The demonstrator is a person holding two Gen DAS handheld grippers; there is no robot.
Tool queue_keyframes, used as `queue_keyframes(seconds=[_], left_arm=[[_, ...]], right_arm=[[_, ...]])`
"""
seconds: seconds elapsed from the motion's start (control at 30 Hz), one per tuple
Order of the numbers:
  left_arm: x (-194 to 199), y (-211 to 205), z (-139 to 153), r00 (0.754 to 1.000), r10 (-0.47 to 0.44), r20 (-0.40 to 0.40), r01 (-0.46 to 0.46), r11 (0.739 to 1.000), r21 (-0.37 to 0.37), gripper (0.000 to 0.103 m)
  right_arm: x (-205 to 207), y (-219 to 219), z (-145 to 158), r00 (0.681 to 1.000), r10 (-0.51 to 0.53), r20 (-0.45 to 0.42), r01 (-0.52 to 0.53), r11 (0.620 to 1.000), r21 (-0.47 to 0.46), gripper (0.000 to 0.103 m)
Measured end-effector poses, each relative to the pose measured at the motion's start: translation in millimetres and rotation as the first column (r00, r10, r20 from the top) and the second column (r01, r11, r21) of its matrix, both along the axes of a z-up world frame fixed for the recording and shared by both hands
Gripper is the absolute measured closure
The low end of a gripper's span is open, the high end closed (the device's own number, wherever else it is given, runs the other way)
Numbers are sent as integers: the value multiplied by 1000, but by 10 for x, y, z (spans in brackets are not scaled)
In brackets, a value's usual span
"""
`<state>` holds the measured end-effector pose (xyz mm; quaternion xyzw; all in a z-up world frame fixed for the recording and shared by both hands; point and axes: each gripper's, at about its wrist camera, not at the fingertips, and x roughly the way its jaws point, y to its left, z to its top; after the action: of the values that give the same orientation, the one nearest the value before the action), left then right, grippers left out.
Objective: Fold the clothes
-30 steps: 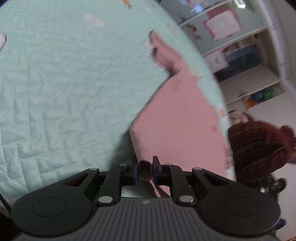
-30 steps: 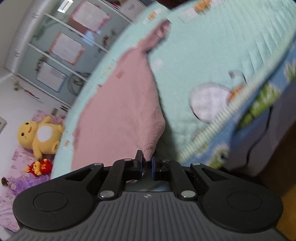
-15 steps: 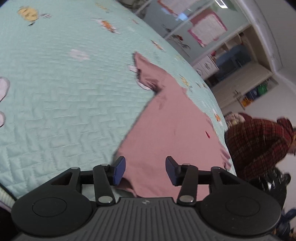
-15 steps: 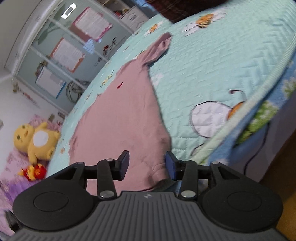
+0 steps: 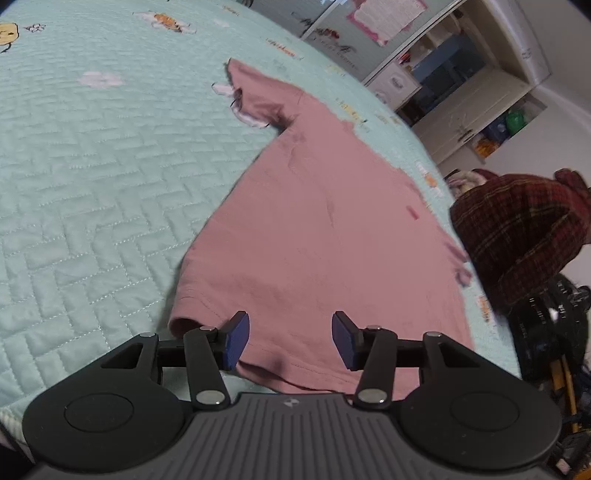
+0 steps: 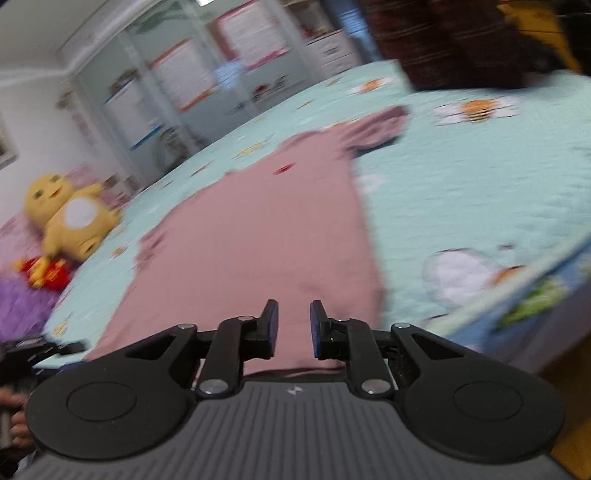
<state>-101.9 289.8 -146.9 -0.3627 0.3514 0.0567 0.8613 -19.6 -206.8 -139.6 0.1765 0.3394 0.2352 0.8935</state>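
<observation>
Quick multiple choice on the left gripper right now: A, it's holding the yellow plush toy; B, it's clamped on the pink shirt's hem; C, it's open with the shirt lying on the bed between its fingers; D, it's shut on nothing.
C: the left gripper has its jaws spread wide, and the pink shirt lies flat on the bed below them, unpinched.

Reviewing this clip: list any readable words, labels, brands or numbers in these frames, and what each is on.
None can be read.
Pink-bordered poster on the cabinet door: print too small.
Small printed marks on the quilt: too small.
Cabinet posters in the right wrist view: blurred.
Embossed mark on the left gripper body: a logo, no letters.
</observation>
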Motion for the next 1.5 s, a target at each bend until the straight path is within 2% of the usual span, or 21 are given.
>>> queue_keyframes(seconds=[0.07, 0.17, 0.23, 0.3, 0.37, 0.43, 0.5, 0.6, 0.67, 0.7, 0.8, 0.87, 0.93, 0.97, 1.03, 1.1, 1.17, 1.27, 1.33, 1.4, 1.5], left_arm=[[22, 16, -82, 1000, 1, -17, -1, 1000, -4, 51], [-76, 112, -119, 1000, 5, 0, -5, 999, -31, 54], [-150, 161, -85, 1000, 15, 6, -15, 999, -40, 54], [-121, 105, -45, 1000, 0, 8, 0, 1000, -14, 54], [-61, 23, -13, 1000, -21, 8, 21, 1000, 19, 46], [-1, -59, 19, 999, -42, 7, 42, 998, 52, 42], [58, -141, 50, 998, -63, 5, 63, 994, 85, 39], [120, -237, 77, 996, -91, 1, 90, 988, 129, 37], [64, -208, 26, 996, -94, -7, 94, 985, 143, 38], [36, -194, 1, 995, -95, -11, 96, 984, 150, 38], [-76, -116, -18, 996, -88, -11, 89, 985, 148, 37], [-150, -57, 26, 997, -76, -1, 76, 988, 136, 38], [-168, -51, 116, 998, -56, 6, 55, 986, 156, 38], [-158, -71, 167, 998, -55, 13, 52, 985, 165, 37], [-108, -145, 270, 997, -72, 35, 65, 983, 172, 37], [-45, -287, 371, 993, -108, 53, 96, 976, 197, 37], [19, -513, 461, 984, -170, 58, 151, 958, 243, 36], [91, -901, 541, 960, -277, 47, 250, 917, 311, 33], [118, -1166, 568, 936, -351, 35, 319, 885, 339, 33], [150, -1440, 581, 904, -427, 14, 391, 840, 376, 32], [200, -1900, 574, 841, -539, -38, 494, 738, 459, 31]], right_arm=[[51, 132, -100, 998, 28, -52, -30, 999, -40, 84], [122, 79, -270, 992, -5, -127, -7, 995, -98, 85], [104, -104, -280, 989, -58, -132, 46, 995, -91, 94], [58, -180, -206, 992, -59, -107, 49, 995, -91, 92], [3, -173, -100, 997, -34, -64, 27, 994, -107, 90], [5, -22, -39, 999, 8, -44, -11, 997, -77, 87], [65, 183, -61, 997, 62, -44, -64, 997, -46, 81], [130, 493, -128, 989, 137, -53, -140, 988, -59, 81], [182, 485, -185, 988, 123, -90, -129, 989, -68, 81], [210, 408, -236, 989, 89, -116, -98, 993, -69, 82], [203, 14, -289, 992, -23, -126, 18, 999, -46, 103], [135, -179, -256, 990, -94, -100, 90, 995, -47, 97], [42, -315, -190, 986, -157, -62, 154, 987, -55, 87], [25, -332, -158, 987, -148, -60, 147, 989, -19, 86], [6, -306, -100, 991, -130, -43, 131, 991, 25, 73], [27, -202, -57, 994, -106, -29, 107, 993, 48, 66], [66, -140, -33, 995, -97, -35, 99, 992, 74, 65], [121, -132, -11, 993, -105, -57, 111, 987, 116, 61], [101, -256, -11, 985, -155, -80, 166, 975, 145, 52], [78, -411, -42, 965, -233, -118, 251, 953, 169, 51], [79, -686, -209, 933, -287, -216, 340, 901, 270, 51]])
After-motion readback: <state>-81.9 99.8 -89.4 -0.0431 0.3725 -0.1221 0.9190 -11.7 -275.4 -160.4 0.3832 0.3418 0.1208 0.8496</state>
